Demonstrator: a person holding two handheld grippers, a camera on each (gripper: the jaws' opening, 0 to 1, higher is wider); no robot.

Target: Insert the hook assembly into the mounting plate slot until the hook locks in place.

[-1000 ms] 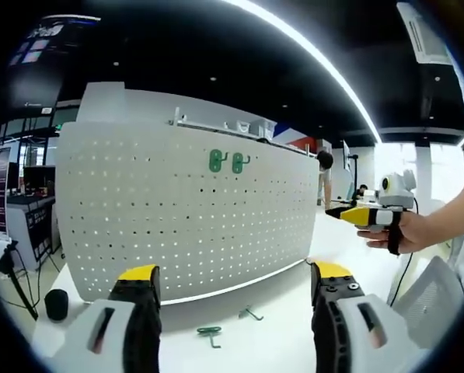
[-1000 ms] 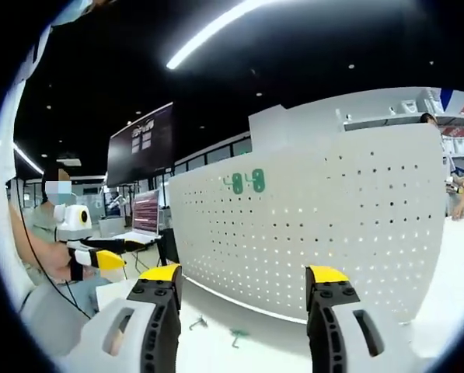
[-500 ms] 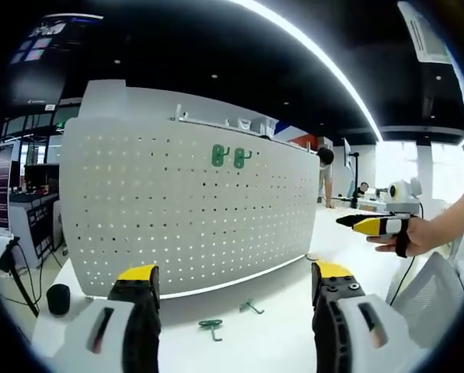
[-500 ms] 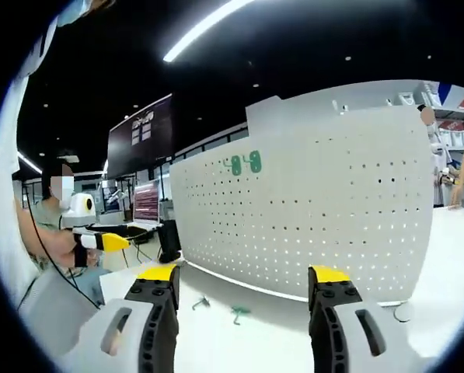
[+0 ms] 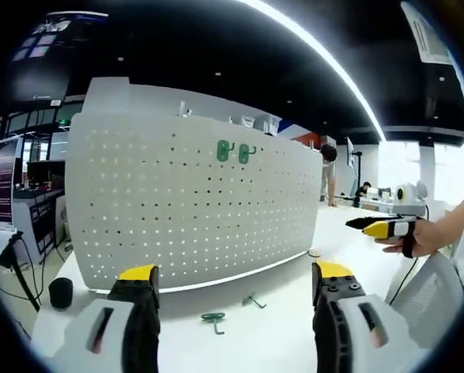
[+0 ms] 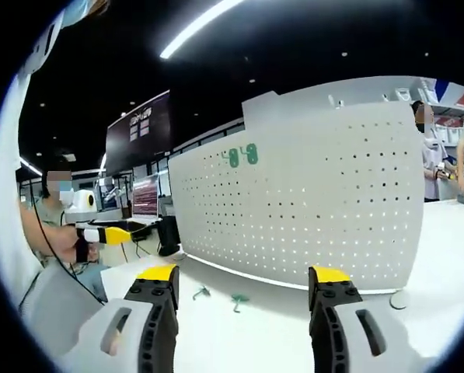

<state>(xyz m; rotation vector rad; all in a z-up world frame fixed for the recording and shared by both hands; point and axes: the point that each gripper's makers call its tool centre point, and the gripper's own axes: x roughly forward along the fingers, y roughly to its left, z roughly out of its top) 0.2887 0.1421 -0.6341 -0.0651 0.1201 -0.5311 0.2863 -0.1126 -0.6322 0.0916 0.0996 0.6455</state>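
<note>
On the white table (image 5: pixel 278 330), near the foot of the upright pegboard (image 5: pixel 185 210), lie two loose green hooks (image 5: pixel 213 318), apart from each other; two more green hooks (image 5: pixel 233 152) hang side by side high on the board; the left gripper (image 5: pixel 232 311) has its fingers spread wide and empty above the table; the right gripper (image 6: pixel 243 307) likewise stands wide open, holding nothing; a black cylinder (image 5: pixel 61 292) sits at the table's left edge
</note>
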